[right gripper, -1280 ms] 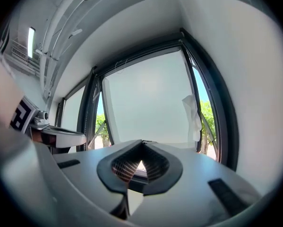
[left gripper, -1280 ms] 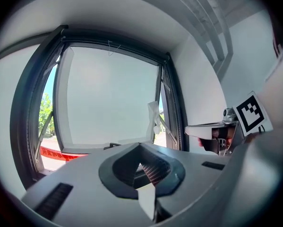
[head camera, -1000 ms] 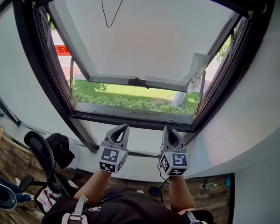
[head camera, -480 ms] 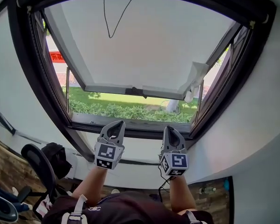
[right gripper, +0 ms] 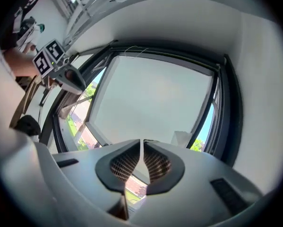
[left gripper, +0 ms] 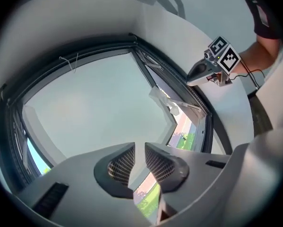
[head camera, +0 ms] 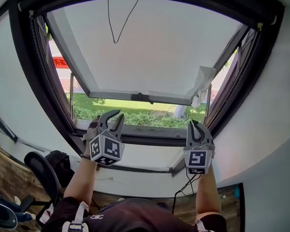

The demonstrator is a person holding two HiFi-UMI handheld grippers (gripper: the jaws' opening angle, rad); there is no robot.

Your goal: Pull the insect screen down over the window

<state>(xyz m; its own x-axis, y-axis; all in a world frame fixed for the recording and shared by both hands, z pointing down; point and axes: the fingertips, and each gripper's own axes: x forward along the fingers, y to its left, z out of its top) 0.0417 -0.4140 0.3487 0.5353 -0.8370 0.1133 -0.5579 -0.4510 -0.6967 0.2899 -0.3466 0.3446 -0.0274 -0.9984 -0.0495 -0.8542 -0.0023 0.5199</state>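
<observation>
Left gripper (head camera: pixel 113 116) jaws are opening, nothing between them. Right gripper (head camera: pixel 197 127) jaws are parting slightly, also empty. Both forearms are raised beneath the insect screen (head camera: pixel 154 47).

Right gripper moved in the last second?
Yes: the right gripper went right and up, toward the window frame's lower right corner. Jaws opening, nothing between them.

Place: an office-type room, as far as I can tell.
- Lower left of my head view: black swivel chair (head camera: pixel 40 164), with a dark bag (head camera: pixel 62 154) just beside it, on a brown plank floor (head camera: pixel 7 172).
- Sides: plain white walls (head camera: pixel 263 129).
- Centre: large dark-framed window (head camera: pixel 31 76), with a lawn (head camera: pixel 135 108) outside.
</observation>
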